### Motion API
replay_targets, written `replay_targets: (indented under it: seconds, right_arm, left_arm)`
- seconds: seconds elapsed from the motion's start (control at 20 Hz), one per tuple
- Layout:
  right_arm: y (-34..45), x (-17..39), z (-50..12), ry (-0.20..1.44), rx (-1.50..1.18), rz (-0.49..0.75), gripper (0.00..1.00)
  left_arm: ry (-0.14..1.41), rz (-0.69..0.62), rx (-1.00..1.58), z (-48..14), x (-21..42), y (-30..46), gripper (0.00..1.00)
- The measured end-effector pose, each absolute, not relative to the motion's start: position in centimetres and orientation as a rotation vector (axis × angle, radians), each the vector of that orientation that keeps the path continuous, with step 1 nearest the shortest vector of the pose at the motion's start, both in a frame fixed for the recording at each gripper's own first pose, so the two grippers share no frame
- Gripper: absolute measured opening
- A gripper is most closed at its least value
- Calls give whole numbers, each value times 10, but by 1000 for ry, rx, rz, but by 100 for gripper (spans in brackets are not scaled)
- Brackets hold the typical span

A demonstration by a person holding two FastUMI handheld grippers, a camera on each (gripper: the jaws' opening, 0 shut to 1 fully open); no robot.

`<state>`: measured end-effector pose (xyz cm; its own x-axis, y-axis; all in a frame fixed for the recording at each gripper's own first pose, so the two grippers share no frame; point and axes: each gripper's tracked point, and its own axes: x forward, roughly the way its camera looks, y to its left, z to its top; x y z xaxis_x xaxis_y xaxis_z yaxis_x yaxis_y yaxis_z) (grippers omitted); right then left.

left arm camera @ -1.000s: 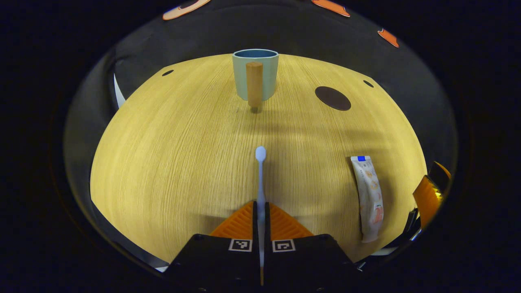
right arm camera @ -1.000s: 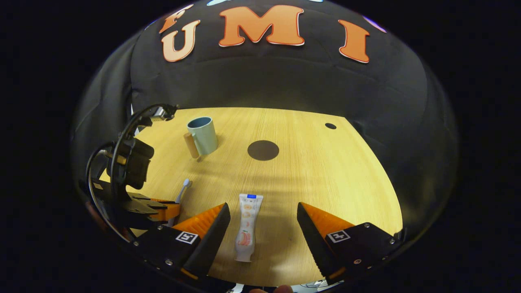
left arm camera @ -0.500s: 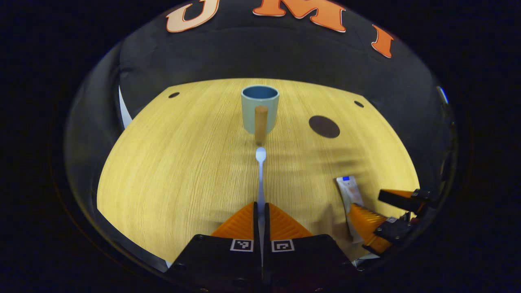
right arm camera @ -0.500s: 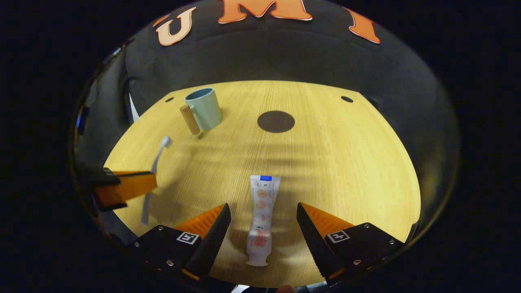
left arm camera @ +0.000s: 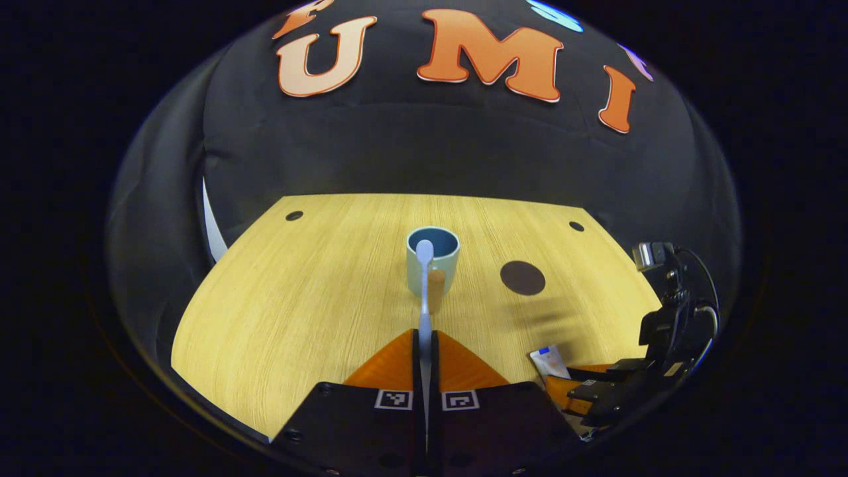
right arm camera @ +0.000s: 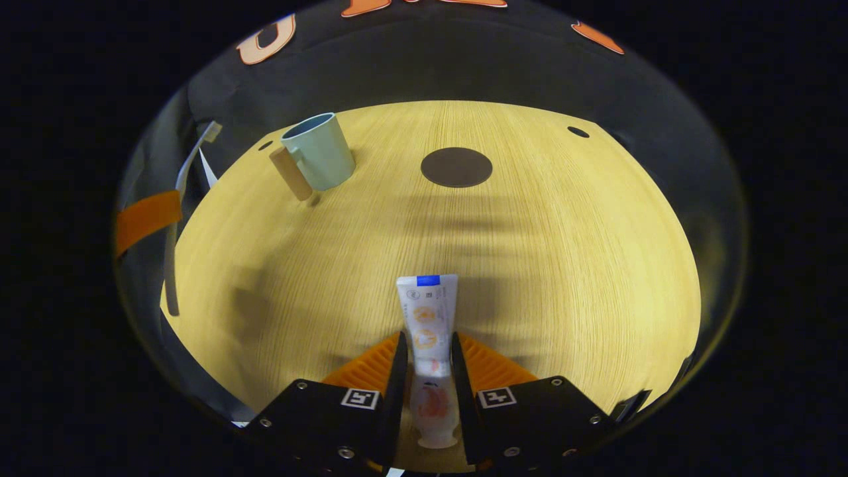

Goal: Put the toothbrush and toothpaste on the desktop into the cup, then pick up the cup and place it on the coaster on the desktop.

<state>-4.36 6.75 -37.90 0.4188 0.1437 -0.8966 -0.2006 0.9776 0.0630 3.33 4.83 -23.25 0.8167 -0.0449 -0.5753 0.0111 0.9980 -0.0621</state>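
My left gripper (left arm camera: pixel 424 341) is shut on a pale toothbrush (left arm camera: pixel 424 278), held well above the wooden table with its head pointing toward the light blue cup (left arm camera: pixel 432 265). The cup has a wooden handle and stands at the table's far middle. In the right gripper view my right gripper (right arm camera: pixel 425 348) is shut on the white toothpaste tube (right arm camera: pixel 426 311), which lies flat on the table. The cup (right arm camera: pixel 318 152) stands far left there, the dark round coaster (right arm camera: pixel 456 166) beyond centre. The toothbrush (right arm camera: pixel 189 172) and one left finger (right arm camera: pixel 147 215) appear at the left edge.
The coaster (left arm camera: pixel 523 277) lies right of the cup on the wooden table (left arm camera: pixel 298 291). The right gripper and its cable (left arm camera: pixel 662 344) sit low at the right, over the tube's end (left arm camera: pixel 550 361). Small dark holes (left arm camera: pixel 294 215) mark the table's far corners.
My left gripper has risen with the toothbrush, so the table and cup look farther below. My right gripper went from open around the toothpaste tube to shut on it.
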Motion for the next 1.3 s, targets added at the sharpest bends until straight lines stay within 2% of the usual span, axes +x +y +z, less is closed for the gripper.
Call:
replay_targets:
  seconds: [0.05,0.1,0.15,0.25,0.4,0.8,1.05,1.3]
  right_arm:
    - [67,-45,-380,1124,-52,216,37]
    - [67,-43,-380,1123,-53,221,29]
    - [67,-44,-380,1123,-57,228,31]
    - [66,-45,-378,1124,-68,237,24]
    - [72,-49,-361,1090,-56,299,15]
    - [59,-62,-307,1043,-7,313,15]
    - [62,-66,-309,1061,11,288,15]
    - [61,-64,-309,1065,20,317,15]
  left_arm:
    - [592,-29,-62,-223,37,49,1]
    - [570,-25,-65,-217,42,52,1]
    - [546,-23,-67,-213,49,55,1]
    - [486,-28,-78,-201,66,57,1]
    - [317,-31,-103,-171,105,63,1]
    - [-3,-92,-124,-113,195,54,1]
    - [-23,-115,-152,-130,236,47,1]
    - [10,-130,-151,-154,258,42,2]
